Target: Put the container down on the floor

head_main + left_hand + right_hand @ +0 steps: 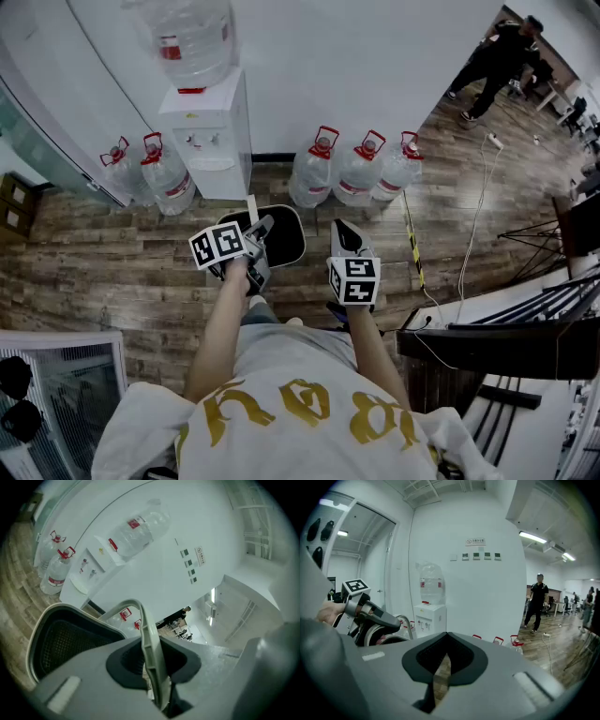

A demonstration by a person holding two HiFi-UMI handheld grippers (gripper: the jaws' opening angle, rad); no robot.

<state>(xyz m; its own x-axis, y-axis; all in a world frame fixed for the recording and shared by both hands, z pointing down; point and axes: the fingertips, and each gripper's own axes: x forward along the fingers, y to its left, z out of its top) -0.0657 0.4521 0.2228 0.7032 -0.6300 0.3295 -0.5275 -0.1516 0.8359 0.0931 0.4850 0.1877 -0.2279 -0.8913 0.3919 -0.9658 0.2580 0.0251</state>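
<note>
The container is a black mesh basket with a pale rim and a pale bail handle. It hangs above the wood floor in front of me. My left gripper is shut on that handle, which runs up between the jaws in the left gripper view, with the basket's rim hanging to the left. My right gripper floats just right of the basket, apart from it. Its jaws stand shut with nothing in them. The right gripper view shows the left gripper and part of the basket at the left.
A white water dispenser stands against the wall just beyond the basket. Large water bottles sit on the floor on both sides of it. A white cable and a dark desk lie to the right. A person walks far off.
</note>
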